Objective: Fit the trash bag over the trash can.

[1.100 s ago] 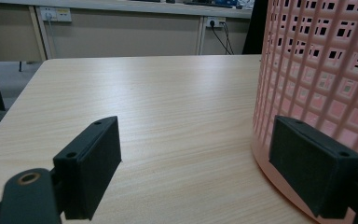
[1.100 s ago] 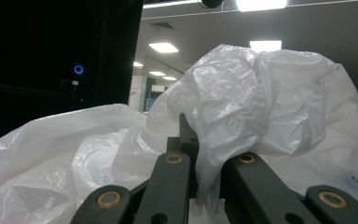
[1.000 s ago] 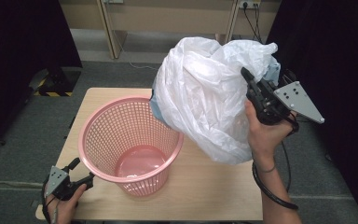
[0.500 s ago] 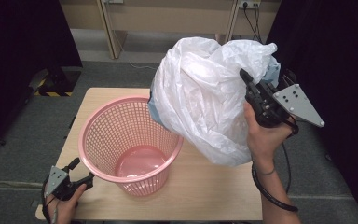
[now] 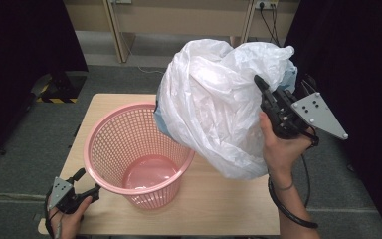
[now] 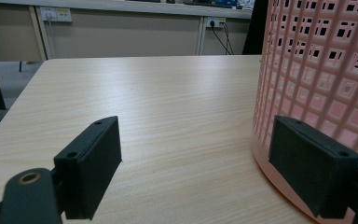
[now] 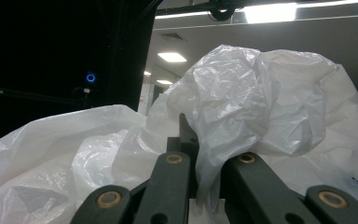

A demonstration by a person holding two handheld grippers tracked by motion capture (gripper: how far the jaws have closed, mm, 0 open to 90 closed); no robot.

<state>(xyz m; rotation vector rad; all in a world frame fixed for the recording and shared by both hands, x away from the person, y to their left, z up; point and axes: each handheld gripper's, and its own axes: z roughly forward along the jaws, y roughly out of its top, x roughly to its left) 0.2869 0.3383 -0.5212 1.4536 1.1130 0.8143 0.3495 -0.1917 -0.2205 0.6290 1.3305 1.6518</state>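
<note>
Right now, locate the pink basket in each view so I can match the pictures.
High view: the pink basket stands left of centre on the table, its rim beside the white plastic bag.
Left gripper view: its mesh wall takes the right edge, close by the right-hand jaw.
Right gripper view: not in it.
Shared landmark: the wooden table, also in the left gripper view.

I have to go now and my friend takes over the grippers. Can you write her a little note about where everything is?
Right gripper: shut on the white plastic bag, held up in the air above the table, beside the basket.
Left gripper: open, low on the table, close beside the pink basket; it grips nothing.
Done: bag picked up and puffed out.
Left: the bag is not in the basket yet. Probably lower it in and fit its edge over the rim.
</note>
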